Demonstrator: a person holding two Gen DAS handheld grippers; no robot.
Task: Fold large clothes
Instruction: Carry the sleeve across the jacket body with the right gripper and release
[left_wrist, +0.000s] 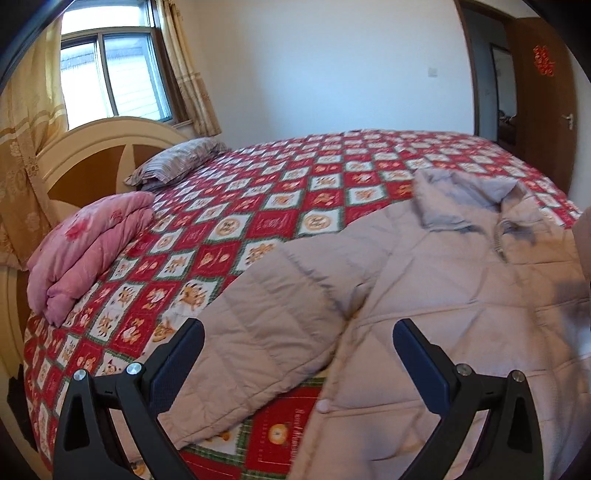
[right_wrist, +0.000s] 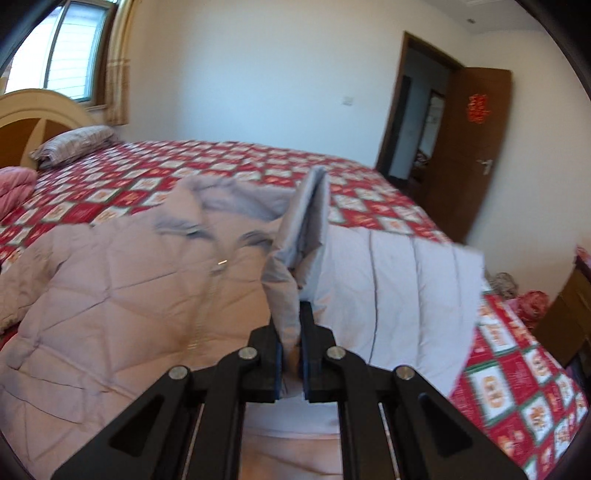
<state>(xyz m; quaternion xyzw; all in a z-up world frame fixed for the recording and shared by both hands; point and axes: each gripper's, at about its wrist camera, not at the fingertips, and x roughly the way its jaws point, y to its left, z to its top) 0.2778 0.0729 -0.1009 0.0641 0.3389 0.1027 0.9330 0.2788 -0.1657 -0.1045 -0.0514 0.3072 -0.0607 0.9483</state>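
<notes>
A pale pink quilted jacket (left_wrist: 443, 280) lies front up on the bed, its collar away from me and its zipper closed. One sleeve (left_wrist: 258, 332) stretches toward the bed's near edge. My left gripper (left_wrist: 299, 339) is open just above that sleeve, a finger on either side of it. In the right wrist view the jacket (right_wrist: 122, 291) fills the lower left. My right gripper (right_wrist: 293, 332) is shut on a fold of the jacket's other side and holds it raised, so the grey lining (right_wrist: 399, 295) shows.
The bed has a red and white checked cover (left_wrist: 280, 206). A folded pink quilt (left_wrist: 88, 251) and a grey pillow (left_wrist: 177, 166) lie by the headboard (left_wrist: 88, 147). A window is behind it. An open brown door (right_wrist: 469, 155) stands at the right.
</notes>
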